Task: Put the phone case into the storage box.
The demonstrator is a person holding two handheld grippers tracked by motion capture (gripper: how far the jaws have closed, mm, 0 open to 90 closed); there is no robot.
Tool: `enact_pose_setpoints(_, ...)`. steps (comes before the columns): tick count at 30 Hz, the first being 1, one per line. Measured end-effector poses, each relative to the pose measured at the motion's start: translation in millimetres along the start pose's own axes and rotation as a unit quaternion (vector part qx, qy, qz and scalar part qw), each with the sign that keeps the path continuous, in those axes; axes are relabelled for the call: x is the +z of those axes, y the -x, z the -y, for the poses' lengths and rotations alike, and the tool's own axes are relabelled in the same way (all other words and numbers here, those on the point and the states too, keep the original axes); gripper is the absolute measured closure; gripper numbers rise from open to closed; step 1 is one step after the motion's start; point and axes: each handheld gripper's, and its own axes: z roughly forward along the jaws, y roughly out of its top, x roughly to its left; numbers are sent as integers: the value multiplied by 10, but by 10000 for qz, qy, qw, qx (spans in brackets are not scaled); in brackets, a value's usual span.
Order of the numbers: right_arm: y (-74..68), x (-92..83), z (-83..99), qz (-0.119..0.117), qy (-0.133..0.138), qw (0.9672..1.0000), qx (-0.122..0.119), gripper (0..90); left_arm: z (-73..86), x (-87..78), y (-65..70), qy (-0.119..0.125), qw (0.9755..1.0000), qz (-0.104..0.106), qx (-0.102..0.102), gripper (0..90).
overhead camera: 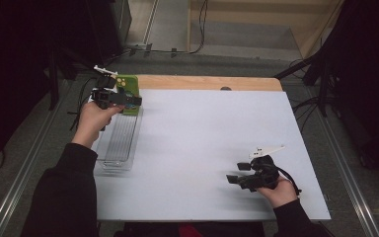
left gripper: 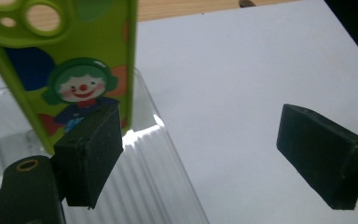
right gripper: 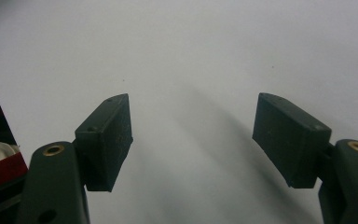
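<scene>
Nearest to me, in the high view, my right hand-held gripper (overhead camera: 234, 173) rests low over the white tabletop (overhead camera: 202, 148), near the front right corner. Its jaws stand spread, and in the right gripper view I see only bare white surface between the two black pads (right gripper: 106, 140); nothing is pinched there. At the left edge of that view there is a dark red and white shape, but I cannot tell what it is.

Farther away, on the left side of the tabletop, lies a long clear plastic tray (overhead camera: 120, 140) with a ribbed bottom. At its far end stands the green phone case (overhead camera: 128, 89), printed with a clown figure and coloured dots, upright and slightly tilted, with its lower edge inside the tray.

My left hand-held gripper (overhead camera: 134, 101) is beside this case. In the left gripper view its jaws are spread wide: the left pad (left gripper: 91, 154) sits just in front of the phone case (left gripper: 74, 70), and the right pad is well apart over the white surface. The case is not between the pads, so nothing is pinched.

Behind the white sheet a strip of wooden board (overhead camera: 207, 82) shows.
</scene>
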Motion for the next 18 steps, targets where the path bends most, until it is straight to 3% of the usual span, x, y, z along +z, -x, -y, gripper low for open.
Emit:
enact_pose_setpoints(8,6,-2,2,-15,22,10000,8,266,23,52,133,-108,9997,128,198,164)
enact_pose_setpoints(18,9,8,-1,-128,18,9999,-75,266,82,90,270,-91,9989,398,216,177)
